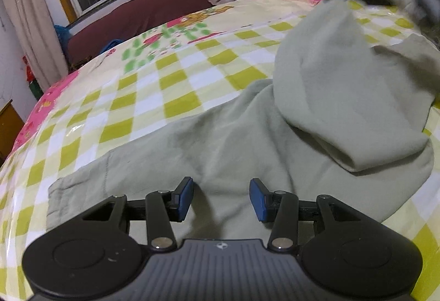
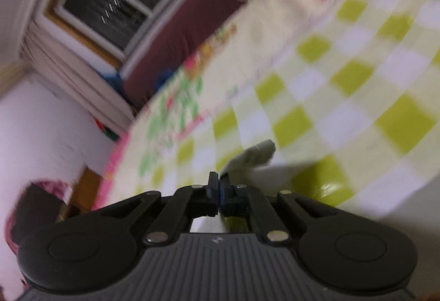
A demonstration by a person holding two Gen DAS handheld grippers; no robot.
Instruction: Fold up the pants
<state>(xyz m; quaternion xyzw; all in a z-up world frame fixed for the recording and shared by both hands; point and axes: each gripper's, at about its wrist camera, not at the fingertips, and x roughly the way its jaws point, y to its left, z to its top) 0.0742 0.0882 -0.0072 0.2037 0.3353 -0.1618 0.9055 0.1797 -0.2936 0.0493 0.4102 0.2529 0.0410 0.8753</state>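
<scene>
We see pale grey-green pants [image 1: 247, 141] lying on a bed covered by a yellow-green checked sheet [image 1: 154, 97], one part lifted into a drooping fold at the upper right. We judge the cloth soft, light and limp: it will sag and drag wherever it is unsupported, so hems, cuffs and the waistband are the best places to take hold. Our left gripper [image 1: 221, 197] hovers just above the pants, its blue pads apart and holding nothing. Our right gripper [image 2: 219, 192] is clamped on a corner of the pants, a tuft of cloth poking out beyond the closed pads, raised above the sheet.
</scene>
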